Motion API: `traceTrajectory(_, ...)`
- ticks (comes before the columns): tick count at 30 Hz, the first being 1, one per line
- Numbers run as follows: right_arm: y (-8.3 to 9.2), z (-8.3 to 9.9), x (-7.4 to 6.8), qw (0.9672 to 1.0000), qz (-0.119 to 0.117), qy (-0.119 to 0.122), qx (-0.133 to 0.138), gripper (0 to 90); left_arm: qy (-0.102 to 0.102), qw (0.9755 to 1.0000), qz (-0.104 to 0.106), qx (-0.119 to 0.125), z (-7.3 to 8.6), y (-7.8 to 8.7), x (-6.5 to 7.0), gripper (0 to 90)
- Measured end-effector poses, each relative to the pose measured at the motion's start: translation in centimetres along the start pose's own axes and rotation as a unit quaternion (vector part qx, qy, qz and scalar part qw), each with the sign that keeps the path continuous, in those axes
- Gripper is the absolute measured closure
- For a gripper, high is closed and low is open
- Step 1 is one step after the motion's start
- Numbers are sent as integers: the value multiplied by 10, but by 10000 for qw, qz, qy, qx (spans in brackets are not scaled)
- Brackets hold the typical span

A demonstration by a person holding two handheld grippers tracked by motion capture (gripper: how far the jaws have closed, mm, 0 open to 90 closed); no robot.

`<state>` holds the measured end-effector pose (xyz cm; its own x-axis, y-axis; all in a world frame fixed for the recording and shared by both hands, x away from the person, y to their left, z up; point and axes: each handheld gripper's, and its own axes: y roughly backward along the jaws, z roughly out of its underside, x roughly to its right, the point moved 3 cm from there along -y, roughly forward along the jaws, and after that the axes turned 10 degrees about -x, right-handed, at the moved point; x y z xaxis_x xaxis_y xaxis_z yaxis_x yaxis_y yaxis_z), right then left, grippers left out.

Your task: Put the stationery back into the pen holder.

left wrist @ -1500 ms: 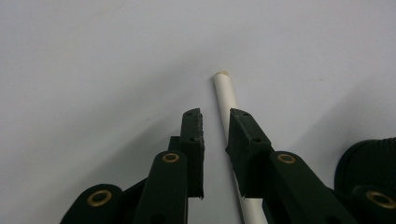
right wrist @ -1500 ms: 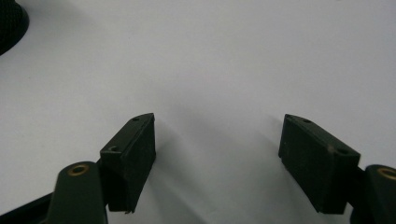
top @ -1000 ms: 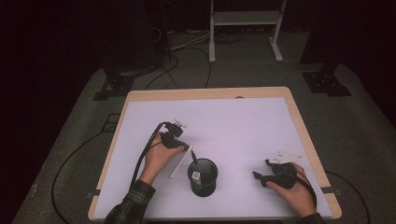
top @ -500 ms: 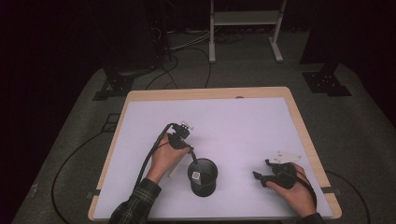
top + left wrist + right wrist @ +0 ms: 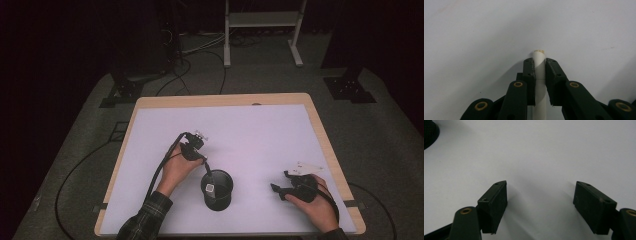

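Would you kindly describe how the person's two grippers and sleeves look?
Both grippers, left gripper and right gripper, are black, with blocky jaws on linked arms with brass-coloured pivot rings. A black cable trails from the left one. The left sleeve is dark plaid.

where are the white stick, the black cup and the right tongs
white stick (image 5: 539,65): left gripper view, upper shaft between the pads
black cup (image 5: 218,199): high view, front wall
right tongs (image 5: 540,202): right gripper view, midway between the tips
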<state>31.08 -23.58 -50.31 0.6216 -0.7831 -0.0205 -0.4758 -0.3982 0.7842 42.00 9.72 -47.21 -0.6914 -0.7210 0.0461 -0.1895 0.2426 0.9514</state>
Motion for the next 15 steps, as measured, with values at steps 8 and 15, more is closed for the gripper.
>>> traceTrajectory(8,0,0,0,10000,-4,-3,0,258,50,9997,222,59,3,2,-4,787)
traceTrajectory(15,0,0,0,10000,-7,-3,2,258,91,9991,364,198,8,10,-10,787)
